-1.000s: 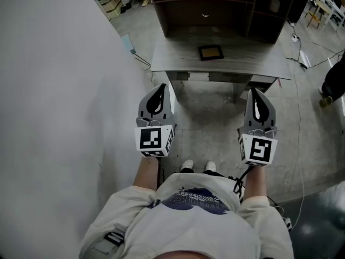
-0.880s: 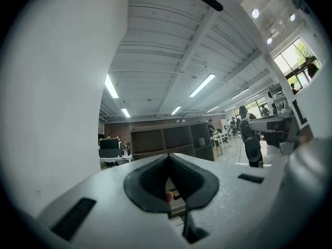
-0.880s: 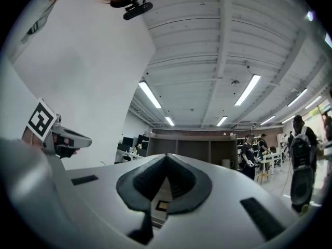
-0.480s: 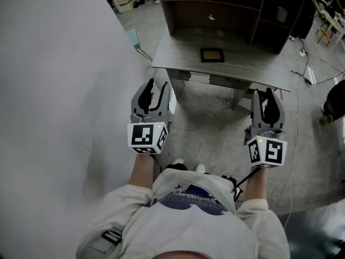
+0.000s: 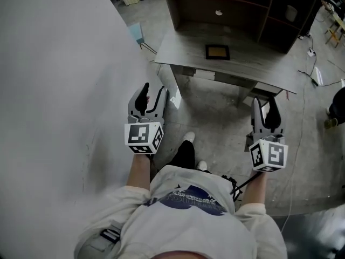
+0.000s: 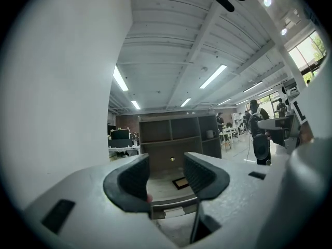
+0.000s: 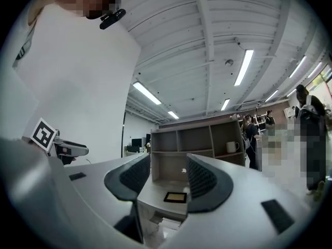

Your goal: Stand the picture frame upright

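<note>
A dark picture frame (image 5: 217,52) with a tan centre lies flat on the grey desk (image 5: 242,69), far ahead of both grippers. It also shows between the jaws in the left gripper view (image 6: 180,182) and the right gripper view (image 7: 175,197), still at a distance. My left gripper (image 5: 151,98) is held level over the floor near the desk's left corner. My right gripper (image 5: 265,108) hangs short of the desk's right end. Both sets of jaws have just been opening and stand open with nothing between them.
A dark wooden shelf unit (image 5: 237,9) stands at the back of the desk, with a white mug (image 7: 232,147) in one compartment. A white wall (image 5: 54,90) runs along the left. Cables (image 5: 302,123) trail on the concrete floor at right. People stand farther right (image 6: 258,134).
Both grippers went from shut to open. The person has stepped towards the desk, and the right gripper has shifted and rolled slightly.
</note>
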Motion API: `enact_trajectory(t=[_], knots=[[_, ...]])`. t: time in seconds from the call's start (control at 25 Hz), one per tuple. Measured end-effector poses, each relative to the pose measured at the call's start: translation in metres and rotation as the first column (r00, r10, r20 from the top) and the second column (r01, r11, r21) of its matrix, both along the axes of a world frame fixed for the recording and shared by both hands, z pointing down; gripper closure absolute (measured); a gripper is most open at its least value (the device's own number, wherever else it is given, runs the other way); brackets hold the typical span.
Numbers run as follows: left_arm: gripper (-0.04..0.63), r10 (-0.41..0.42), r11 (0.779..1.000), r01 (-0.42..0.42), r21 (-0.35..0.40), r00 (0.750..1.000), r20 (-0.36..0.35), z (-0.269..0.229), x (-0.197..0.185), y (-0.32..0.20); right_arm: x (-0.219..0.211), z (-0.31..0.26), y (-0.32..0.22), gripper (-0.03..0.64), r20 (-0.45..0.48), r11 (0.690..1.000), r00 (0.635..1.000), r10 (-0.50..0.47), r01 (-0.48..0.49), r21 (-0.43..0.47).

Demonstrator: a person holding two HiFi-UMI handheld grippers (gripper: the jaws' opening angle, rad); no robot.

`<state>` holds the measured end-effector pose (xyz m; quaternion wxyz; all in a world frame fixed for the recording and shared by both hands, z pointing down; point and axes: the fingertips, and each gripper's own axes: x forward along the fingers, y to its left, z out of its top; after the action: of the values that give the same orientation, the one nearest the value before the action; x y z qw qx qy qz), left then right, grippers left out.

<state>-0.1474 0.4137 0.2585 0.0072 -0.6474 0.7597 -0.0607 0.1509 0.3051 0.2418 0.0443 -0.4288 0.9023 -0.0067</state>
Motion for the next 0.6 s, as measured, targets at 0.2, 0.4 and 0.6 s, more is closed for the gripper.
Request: enact_trajectory(t=[0.2, 0.4, 0.6], knots=[[0.41, 0.074, 0.996, -0.075, -0.053, 0.997, -0.026, 0.029, -0.004, -0.035, -0.013, 0.024, -0.024, 0.414, -0.018, 0.998, 1.0, 0.019, -0.02, -0.06], [0.41, 0.119, 0.99, -0.123, -0.074, 0.991, -0.057, 0.042, -0.027, -0.088, -0.039, 0.028, -0.058, 0.412, -0.079, 0.997, 0.996, 0.047, -0.052, -0.065], [0.397, 0.184, 0.982, -0.186, -0.037, 0.982, -0.051, 0.024, -0.052, -0.149, -0.064, 0.005, -0.103, 0.411, -0.079, 0.994, 0.991, 0.106, -0.108, -0.021]])
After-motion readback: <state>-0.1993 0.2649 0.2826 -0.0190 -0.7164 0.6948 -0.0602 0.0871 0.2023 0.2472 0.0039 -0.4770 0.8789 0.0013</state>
